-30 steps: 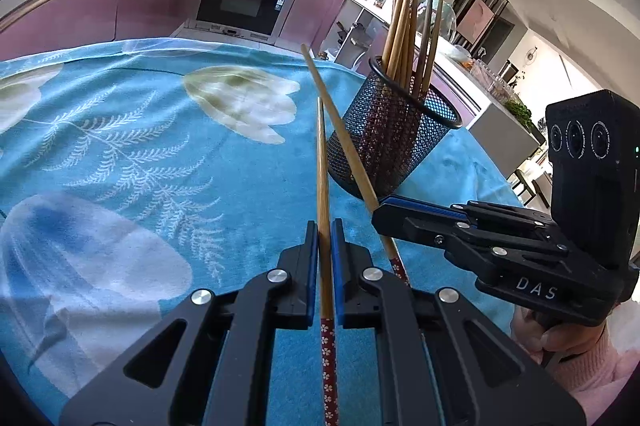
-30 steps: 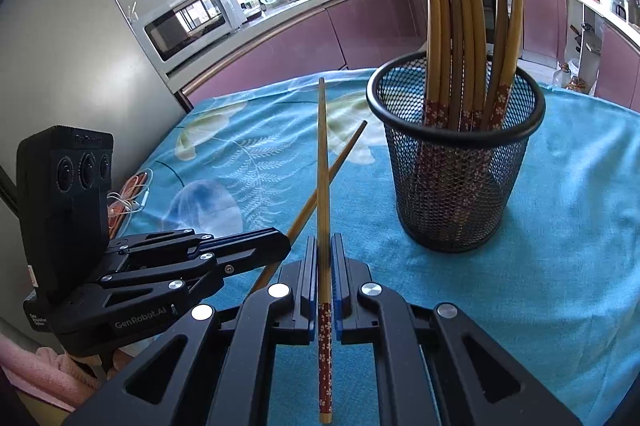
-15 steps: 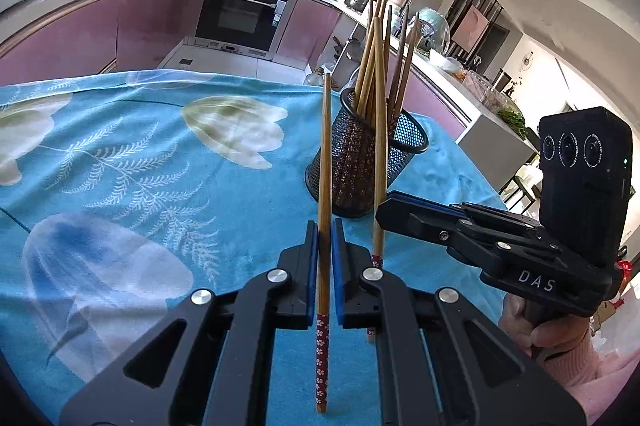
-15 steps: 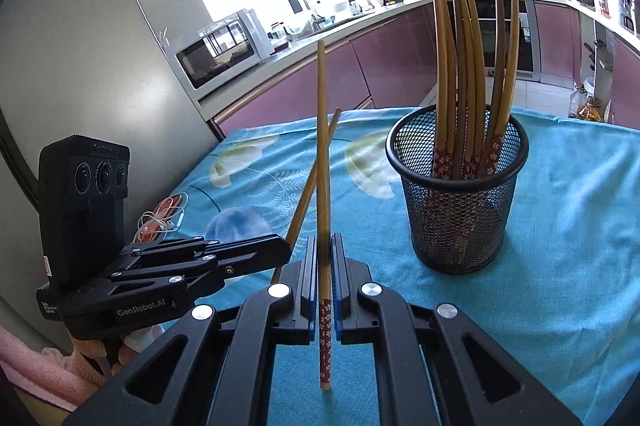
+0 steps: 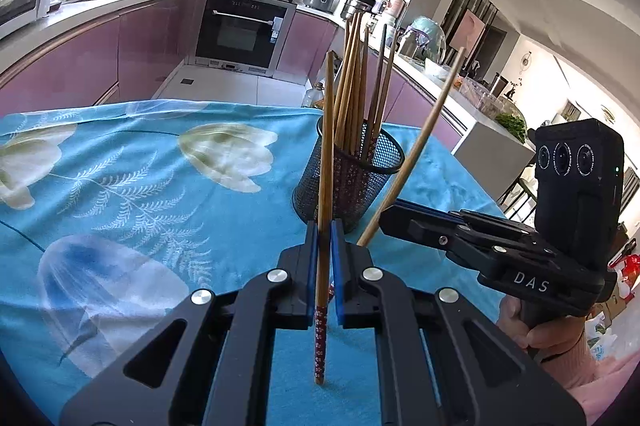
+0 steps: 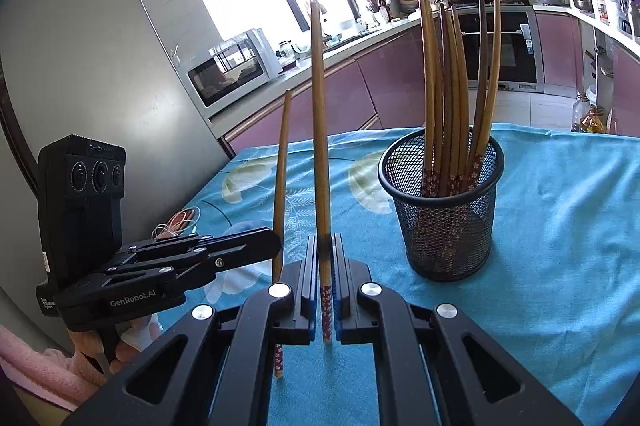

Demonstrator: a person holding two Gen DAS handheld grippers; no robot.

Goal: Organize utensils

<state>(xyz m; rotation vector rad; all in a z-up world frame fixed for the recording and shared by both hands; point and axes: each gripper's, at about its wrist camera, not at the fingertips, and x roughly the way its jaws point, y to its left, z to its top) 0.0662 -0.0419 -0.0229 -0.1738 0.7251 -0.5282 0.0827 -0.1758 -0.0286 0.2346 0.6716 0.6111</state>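
Home kitchen: pink cabinets (image 5: 148, 42), built-in oven (image 5: 240, 30), microwave (image 6: 228, 70), fridge (image 6: 92, 38), cookware-crowded counters (image 5: 352, 6).

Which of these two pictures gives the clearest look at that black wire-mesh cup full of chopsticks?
The right wrist view: the black wire-mesh cup stands whole and unblocked, rim to base. In the left wrist view the cup is smaller, and the chopstick gripped in the left claw crosses in front.

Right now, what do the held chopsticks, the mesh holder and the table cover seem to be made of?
Chopsticks: probably bamboo or wood, plain tan shafts, smooth, with red flower-patterned ends.
Mesh holder: likely black-coated metal, see-through wire grid with a solid rim.
Table cover: looks like woven fabric, matte, blue with a printed flower and fern pattern, lightly wrinkled.
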